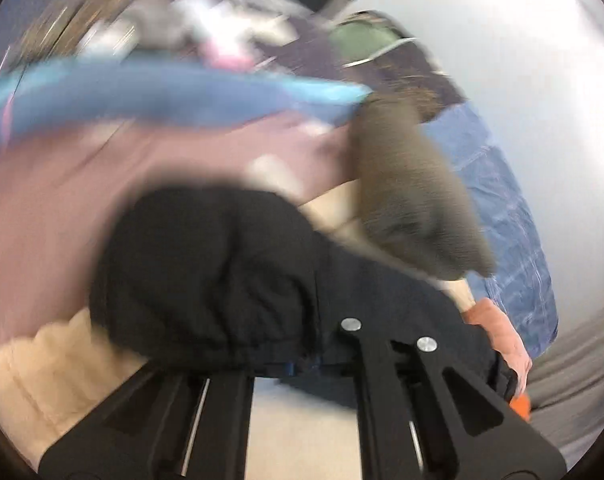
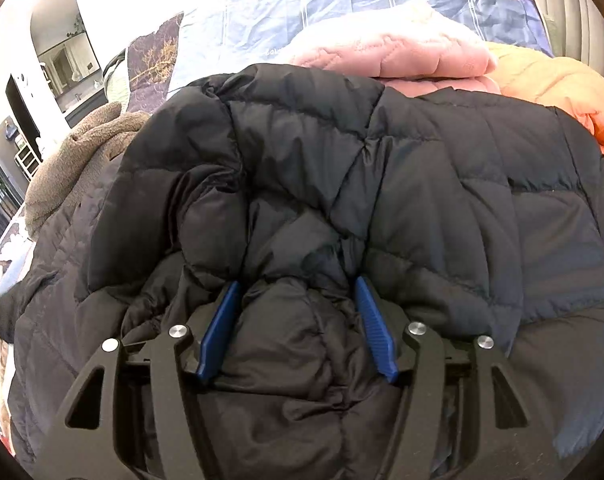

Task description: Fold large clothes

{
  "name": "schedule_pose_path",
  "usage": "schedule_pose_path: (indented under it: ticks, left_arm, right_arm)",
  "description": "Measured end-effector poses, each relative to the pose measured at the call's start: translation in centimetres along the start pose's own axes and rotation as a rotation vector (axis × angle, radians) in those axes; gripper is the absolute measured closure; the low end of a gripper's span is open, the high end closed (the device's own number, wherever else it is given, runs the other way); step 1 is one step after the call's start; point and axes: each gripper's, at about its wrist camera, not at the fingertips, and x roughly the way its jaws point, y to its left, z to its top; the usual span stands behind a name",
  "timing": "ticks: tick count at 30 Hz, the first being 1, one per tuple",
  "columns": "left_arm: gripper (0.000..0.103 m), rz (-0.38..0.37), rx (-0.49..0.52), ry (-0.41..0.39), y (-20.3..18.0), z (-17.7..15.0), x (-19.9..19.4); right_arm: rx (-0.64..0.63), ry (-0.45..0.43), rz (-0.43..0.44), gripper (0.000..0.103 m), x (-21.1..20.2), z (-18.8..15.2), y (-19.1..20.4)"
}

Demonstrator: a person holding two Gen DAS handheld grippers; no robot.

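The black puffer jacket [image 2: 381,184] lies spread on the bed, over the blue plaid bedspread [image 2: 286,4], and fills most of the right wrist view. The right gripper [image 2: 298,328] presses into its near edge: its blue fingers [image 2: 218,332] stand moderately apart with a thick bunch of the quilted fabric packed between them, so it has hold of the jacket. Beyond the jacket lie a pink quilted garment [image 2: 389,52] and, to the right of that, an orange puffer [image 2: 549,84]; a brown fleece [image 2: 74,160] sits at the jacket's left edge.

The left wrist view is badly motion-blurred. A black bundle of jacket fabric [image 1: 222,268] covers the fingertips of the left gripper [image 1: 302,360], so I cannot tell how far open it is. The brown fleece [image 1: 413,208] shows just past this bundle, with a blurred blue garment [image 1: 174,96] farther off.
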Motion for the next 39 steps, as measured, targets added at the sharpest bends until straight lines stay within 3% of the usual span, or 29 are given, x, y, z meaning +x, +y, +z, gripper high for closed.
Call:
schedule_pose_path:
  ticks: [2,6,9,11,15,17,20,21,23,25,31,35,39]
  left_arm:
    - [0.097,-0.044,0.128,-0.029,-5.0,0.4,-0.8]
    - [0.097,-0.242,0.477,-0.037,-20.7,-2.7,-3.0]
    - [0.097,-0.391,0.699,0.001,-31.0,-8.6,-3.4]
    - [0.096,-0.452,0.811,0.041,-36.0,-12.8,-2.8]
    - [0.094,-0.535,0.942,0.194,-41.8,-21.4,0.1]
    - [0.088,-0.548,0.977,0.266,-42.5,-24.3,2.0]
    - [0.066,-0.579,0.998,0.39,-42.1,-28.4,4.0]
    - [0.058,-0.58,1.011,0.412,-41.8,-29.3,4.3]
    - [0.051,-0.593,1.039,0.435,-41.0,-30.0,4.5]
    - [0.034,-0.612,1.073,0.424,-39.9,-30.6,2.7]
    - [0.024,-0.641,1.118,0.335,-37.0,-26.5,-1.4]
    - [0.023,-0.535,1.069,0.249,-33.2,-23.0,-1.6]
    - [0.024,-0.381,0.946,0.256,-29.8,-20.1,1.5]
  right_arm:
    - [0.0,0.0,-0.001,0.042,0.1,0.1,0.3]
    - [0.001,0.001,-0.002,0.042,0.1,0.1,0.4]
    - [0.008,0.0,0.001,0.042,-0.1,0.2,0.4]
    - [0.01,0.004,-0.003,0.042,-1.1,0.3,0.3]
    - [-0.053,-0.028,-0.024,0.038,-6.2,0.0,-0.6]
    - [-0.047,-0.049,-0.039,0.038,-9.2,-0.6,-2.7]
    - [0.076,-0.043,0.015,0.037,-12.0,-1.7,-7.2]
    - [0.112,-0.04,0.032,0.037,-12.5,-1.9,-8.4]
    - [0.14,-0.032,0.025,0.037,-12.9,-1.9,-9.8]
    - [0.129,-0.05,0.0,0.037,-13.1,-1.7,-9.8]
    - [-0.029,-0.124,0.014,0.037,-14.5,-0.9,-5.1]
    - [-0.155,-0.111,0.045,0.03,-14.0,-1.0,-1.6]
    - [-0.2,-0.071,0.014,0.028,-11.6,-1.2,0.7]
